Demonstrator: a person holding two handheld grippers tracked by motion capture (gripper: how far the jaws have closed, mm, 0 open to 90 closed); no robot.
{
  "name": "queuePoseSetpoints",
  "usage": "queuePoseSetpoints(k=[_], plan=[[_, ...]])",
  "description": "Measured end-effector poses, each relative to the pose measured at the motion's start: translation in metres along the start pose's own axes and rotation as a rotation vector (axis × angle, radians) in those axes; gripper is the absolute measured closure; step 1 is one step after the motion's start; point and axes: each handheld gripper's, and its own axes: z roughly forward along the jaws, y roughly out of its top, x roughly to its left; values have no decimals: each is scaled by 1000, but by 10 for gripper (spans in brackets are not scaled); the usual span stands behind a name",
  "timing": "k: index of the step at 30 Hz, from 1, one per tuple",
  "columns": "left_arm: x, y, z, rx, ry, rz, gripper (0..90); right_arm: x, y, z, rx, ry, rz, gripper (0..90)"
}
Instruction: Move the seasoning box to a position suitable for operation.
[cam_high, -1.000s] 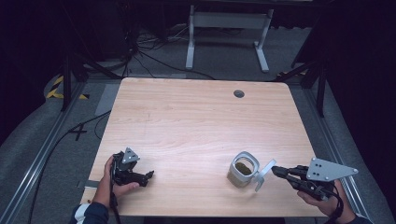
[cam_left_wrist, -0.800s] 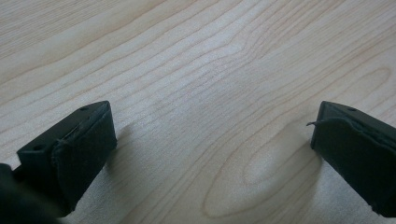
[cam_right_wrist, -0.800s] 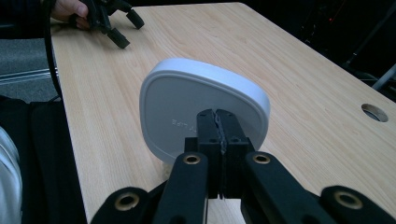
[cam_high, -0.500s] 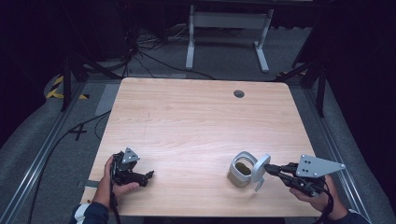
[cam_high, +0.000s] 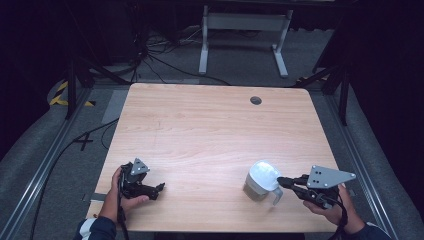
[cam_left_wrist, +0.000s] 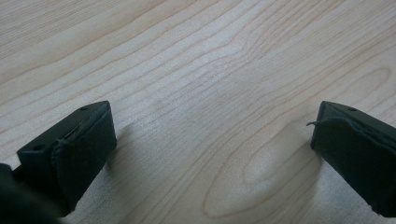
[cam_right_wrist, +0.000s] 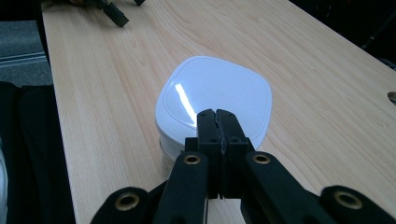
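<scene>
High view: cup (cam_high: 263, 179) touching R gripper (cam_high: 282, 182)

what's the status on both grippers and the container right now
Left gripper open, resting on bare table. Right gripper shut, jaws over the white lid on the container. Nothing in the way.

Wooden table (cam_high: 210, 135), seemingly lidded container (cam_high: 261, 180)

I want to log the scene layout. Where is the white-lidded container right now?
In the high view the white-lidded container sits near the table's front right edge, just beyond the right gripper's shut jaws and far from the left gripper.
</scene>
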Motion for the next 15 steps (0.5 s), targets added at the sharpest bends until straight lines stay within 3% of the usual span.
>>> queuePoseSetpoints(k=[8, 15], plan=[[1, 0, 0, 1, -6, 8, 4, -5, -1, 0, -10, -9, 12, 897], [1, 0, 0, 2, -8, 11, 5, -12, -2, -5, -24, -49, 8, 896]])
